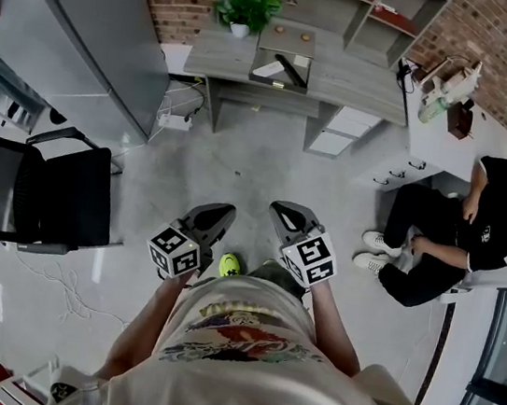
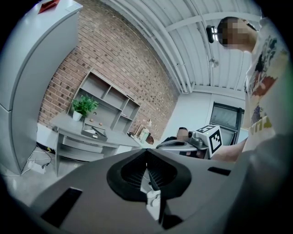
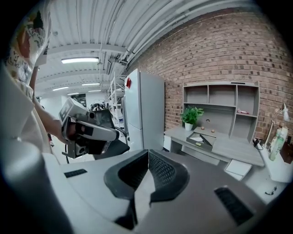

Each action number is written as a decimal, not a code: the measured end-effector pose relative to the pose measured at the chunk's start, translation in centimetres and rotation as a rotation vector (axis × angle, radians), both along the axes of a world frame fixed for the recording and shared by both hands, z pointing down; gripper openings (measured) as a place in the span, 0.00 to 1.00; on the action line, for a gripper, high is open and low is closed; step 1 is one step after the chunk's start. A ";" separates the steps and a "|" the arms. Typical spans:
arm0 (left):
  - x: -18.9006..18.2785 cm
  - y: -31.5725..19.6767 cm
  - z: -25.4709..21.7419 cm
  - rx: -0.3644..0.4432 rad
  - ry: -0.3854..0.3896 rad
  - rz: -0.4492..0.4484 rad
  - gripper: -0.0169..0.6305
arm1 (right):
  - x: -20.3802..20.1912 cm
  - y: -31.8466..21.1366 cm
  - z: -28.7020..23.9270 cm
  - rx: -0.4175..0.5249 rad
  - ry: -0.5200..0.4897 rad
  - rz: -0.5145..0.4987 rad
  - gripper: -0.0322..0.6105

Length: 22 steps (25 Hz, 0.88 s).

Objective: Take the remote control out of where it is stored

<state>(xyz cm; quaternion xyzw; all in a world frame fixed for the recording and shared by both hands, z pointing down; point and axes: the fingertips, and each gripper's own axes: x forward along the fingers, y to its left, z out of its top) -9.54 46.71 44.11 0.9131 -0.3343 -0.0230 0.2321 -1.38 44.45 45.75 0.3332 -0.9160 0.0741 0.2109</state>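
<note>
The dark remote control (image 1: 292,71) lies slanted in an open grey tray box (image 1: 264,78) on the far desk (image 1: 357,80). It also shows small in the right gripper view, remote control (image 3: 205,139), and in the left gripper view inside the box (image 2: 94,133). Both grippers are held side by side at waist height, well short of the desk. My left gripper (image 1: 222,213) is shut with nothing in it, its tips meeting (image 2: 146,151). My right gripper (image 1: 282,212) is likewise shut and holds nothing (image 3: 147,154).
A potted plant (image 1: 248,7) stands on the desk left of the box, below wall shelves (image 3: 222,98). A tall grey cabinet (image 1: 92,22) and a black chair (image 1: 38,193) are at the left. A person (image 1: 457,232) sits at the right. Bare floor (image 1: 259,165) lies between me and the desk.
</note>
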 end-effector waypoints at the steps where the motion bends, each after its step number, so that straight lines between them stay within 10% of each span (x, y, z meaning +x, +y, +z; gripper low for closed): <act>1: -0.2 0.1 0.2 -0.006 0.001 0.000 0.03 | 0.0 0.1 0.2 -0.006 0.005 0.003 0.06; 22: -4.1 -6.6 0.7 -0.053 -0.009 -0.123 0.03 | -0.7 -9.2 2.7 -0.091 -0.032 -0.004 0.06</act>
